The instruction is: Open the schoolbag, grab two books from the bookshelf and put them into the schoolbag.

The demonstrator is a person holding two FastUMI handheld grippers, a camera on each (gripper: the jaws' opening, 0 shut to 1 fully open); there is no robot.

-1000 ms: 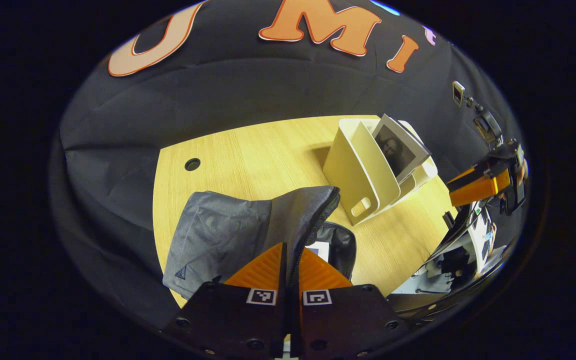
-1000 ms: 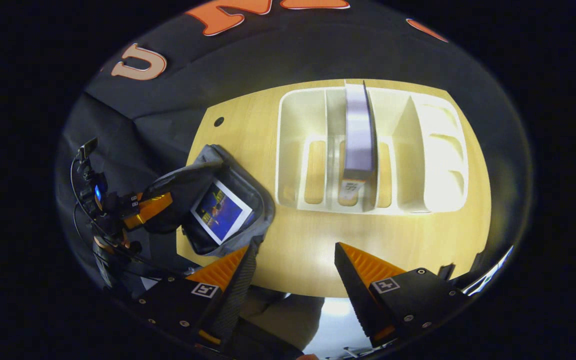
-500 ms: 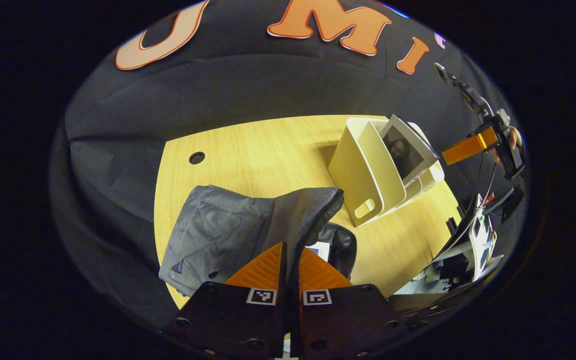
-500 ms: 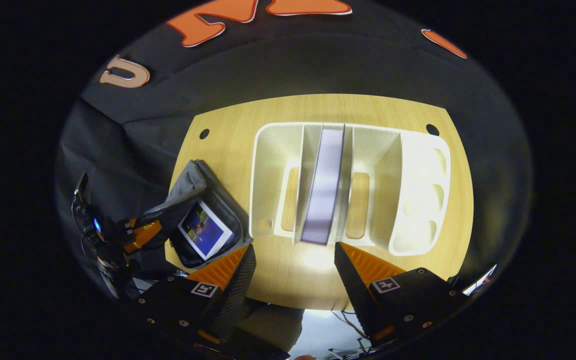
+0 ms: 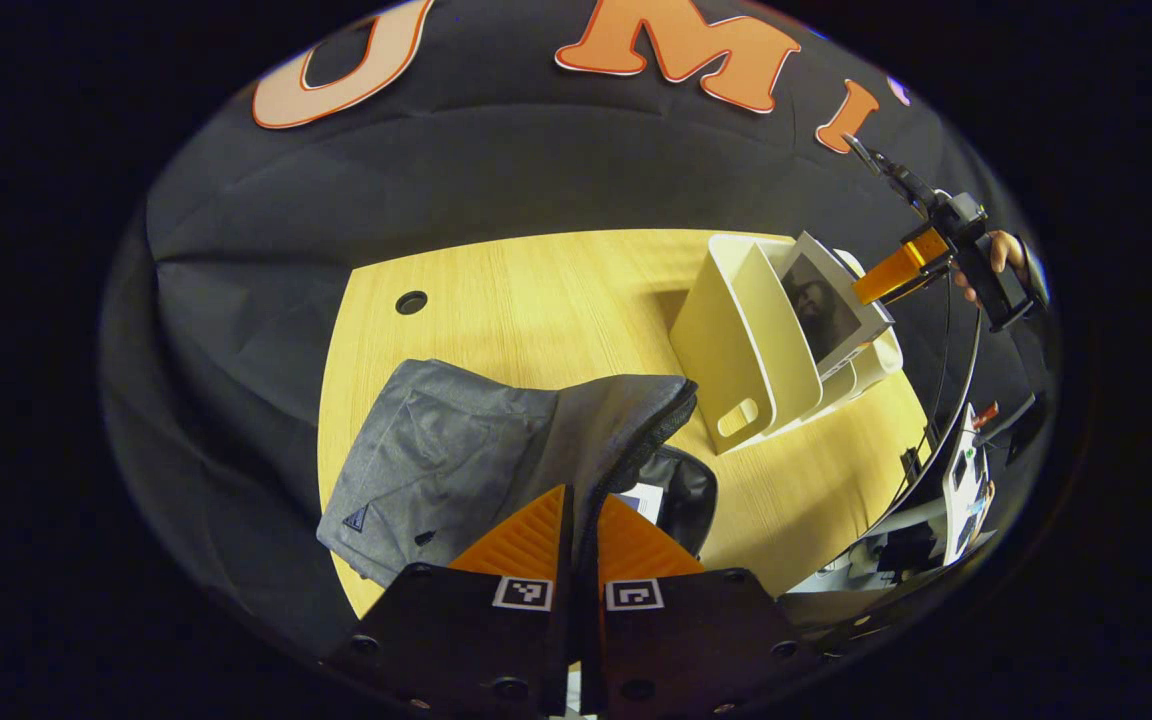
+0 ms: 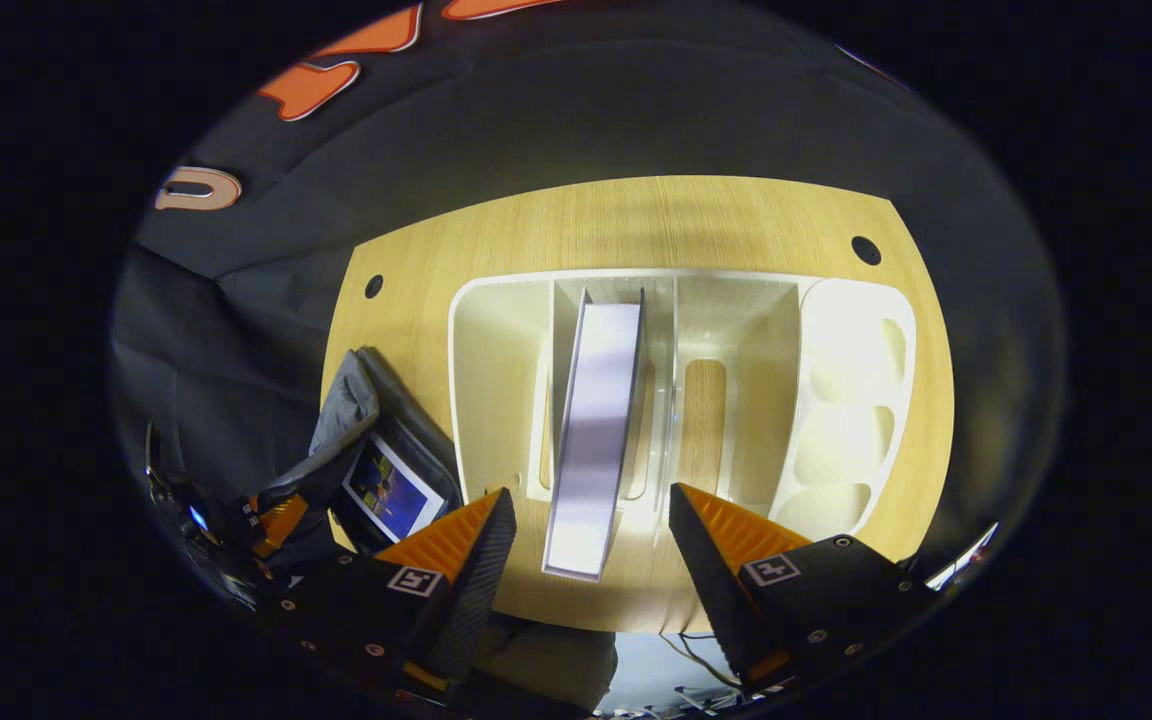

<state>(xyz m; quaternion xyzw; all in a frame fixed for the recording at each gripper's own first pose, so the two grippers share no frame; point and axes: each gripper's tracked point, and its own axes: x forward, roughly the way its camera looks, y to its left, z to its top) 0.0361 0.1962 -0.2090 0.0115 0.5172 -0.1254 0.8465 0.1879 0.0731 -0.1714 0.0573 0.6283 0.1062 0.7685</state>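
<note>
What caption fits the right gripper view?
Open right gripper above the book standing in the white bookshelf.

- Both views: strong fisheye bending; straight edges of the table (image 6: 636,215) curve toward the rim.
- Overhead light; table bright, wall dim.
- Right gripper view: glare washes out the rack (image 6: 851,370) on its right side.
- Left gripper view: rack (image 5: 736,345) casts a short shadow leftward.
- Focus sharp centrally, softer at edges.

The schoolbag (image 5: 456,450) is matt grey woven cloth; the bookshelf (image 6: 496,380) is smooth cream plastic — faintly glossy; the table (image 5: 536,300) shows light wood grain, satin-finished.
</note>
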